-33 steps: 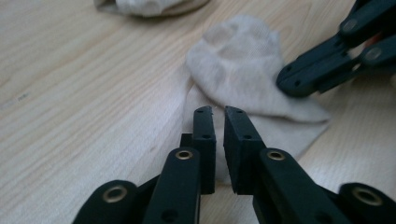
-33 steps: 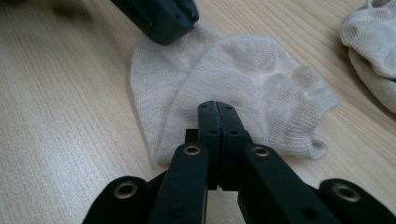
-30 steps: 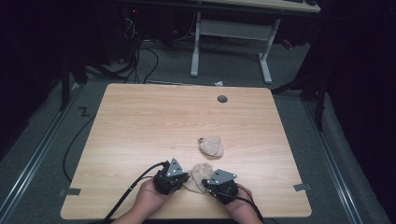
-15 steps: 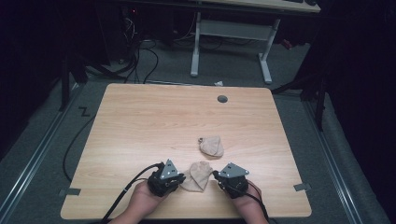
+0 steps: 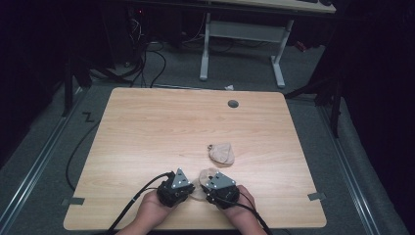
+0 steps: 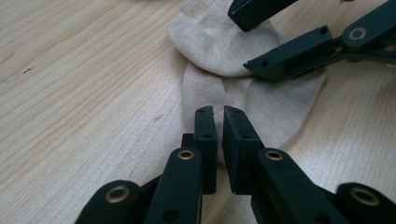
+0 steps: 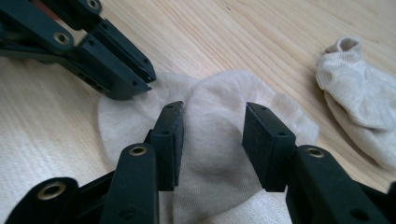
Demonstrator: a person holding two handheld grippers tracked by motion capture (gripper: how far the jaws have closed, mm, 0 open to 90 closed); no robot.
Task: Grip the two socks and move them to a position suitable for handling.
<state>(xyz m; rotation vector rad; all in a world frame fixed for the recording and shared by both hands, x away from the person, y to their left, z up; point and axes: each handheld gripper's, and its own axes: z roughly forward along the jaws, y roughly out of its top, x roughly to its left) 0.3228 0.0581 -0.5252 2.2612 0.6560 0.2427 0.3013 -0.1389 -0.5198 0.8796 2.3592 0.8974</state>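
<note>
I'm pinching the near sock [image 6: 252, 100] with left gripper [image 6: 218, 112] nearly closed, right gripper [image 7: 212, 119] gaping over it at 3 o'clock — thin fabric is risking slipping free.

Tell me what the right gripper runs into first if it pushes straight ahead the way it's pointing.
Most likely the beige sock already lying between the right gripper's open fingers; beyond it the way looks like bare table, though depth is hard to judge.
</note>
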